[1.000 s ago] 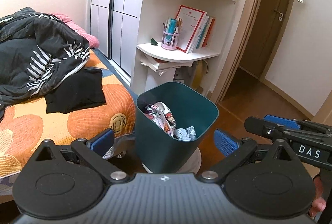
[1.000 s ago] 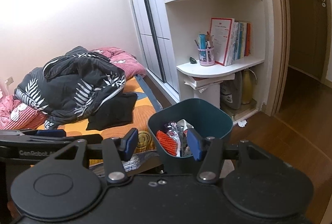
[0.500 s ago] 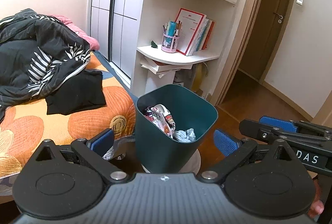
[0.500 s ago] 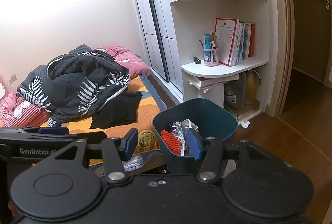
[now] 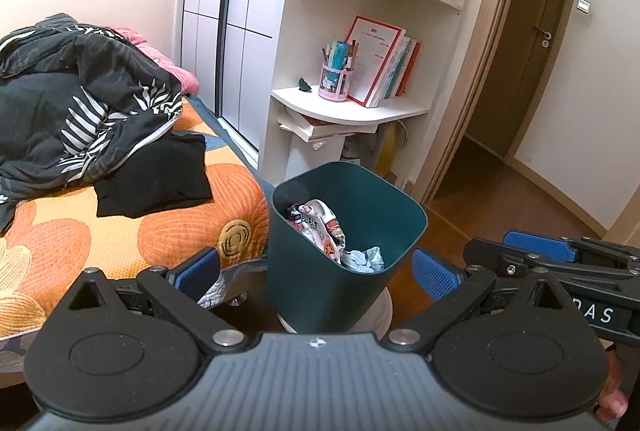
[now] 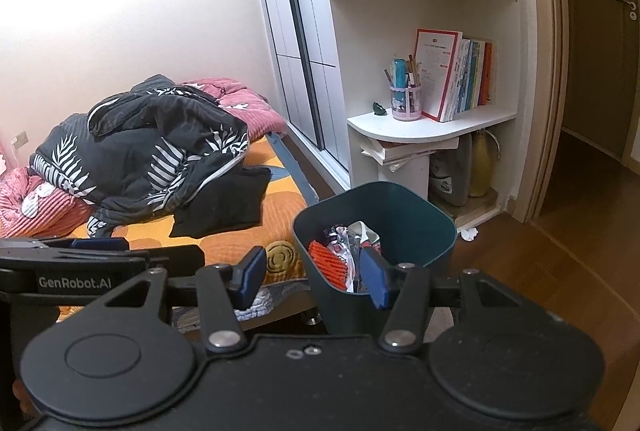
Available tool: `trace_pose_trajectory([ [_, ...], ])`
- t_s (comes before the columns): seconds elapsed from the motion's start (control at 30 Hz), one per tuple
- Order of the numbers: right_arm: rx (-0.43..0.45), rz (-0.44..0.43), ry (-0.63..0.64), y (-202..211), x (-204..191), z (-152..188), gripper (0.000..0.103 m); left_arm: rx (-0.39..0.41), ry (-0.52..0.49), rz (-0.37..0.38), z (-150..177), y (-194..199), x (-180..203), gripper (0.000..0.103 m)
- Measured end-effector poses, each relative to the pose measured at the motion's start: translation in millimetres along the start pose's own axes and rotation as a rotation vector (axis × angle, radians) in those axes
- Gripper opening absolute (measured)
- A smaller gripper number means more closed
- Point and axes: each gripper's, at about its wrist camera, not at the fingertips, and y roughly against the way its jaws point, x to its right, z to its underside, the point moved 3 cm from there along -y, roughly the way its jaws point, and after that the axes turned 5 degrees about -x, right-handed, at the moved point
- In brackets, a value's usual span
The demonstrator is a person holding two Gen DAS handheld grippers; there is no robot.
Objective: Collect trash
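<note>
Both tongs hang released and empty above a dark green bin (image 5: 344,243) that stands on a pale round base on the floor, just beside the foot of the bed (image 5: 120,231). The left tongs (image 5: 316,269) gape wide, with the bin framed between the blue pads; the right tongs (image 6: 314,277) are parted less far, their right pad lying in front of the bin's mouth. The bin already holds printed wrappers (image 5: 320,227), a crumpled pale tissue (image 5: 364,257) and, in the right wrist view, something orange and ribbed (image 6: 328,265). One loose scrap of white paper (image 6: 468,233) lies on the wooden floor near the shelf unit (image 6: 424,127), and that is probably the next thing to fetch. To do it well, lower one pair of tongs squarely over the scrap, pinch its bulk, then carry it well over the rim before letting go.
</note>
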Motion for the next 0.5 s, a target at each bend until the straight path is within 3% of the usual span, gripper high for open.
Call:
trace_pose_trajectory([
  [0.5, -0.008, 0.006, 0.003, -0.5, -3.9, 3.4, 0.052, -0.010, 0.011, -0.005, 1.1, -2.3, -2.1, 0.103],
])
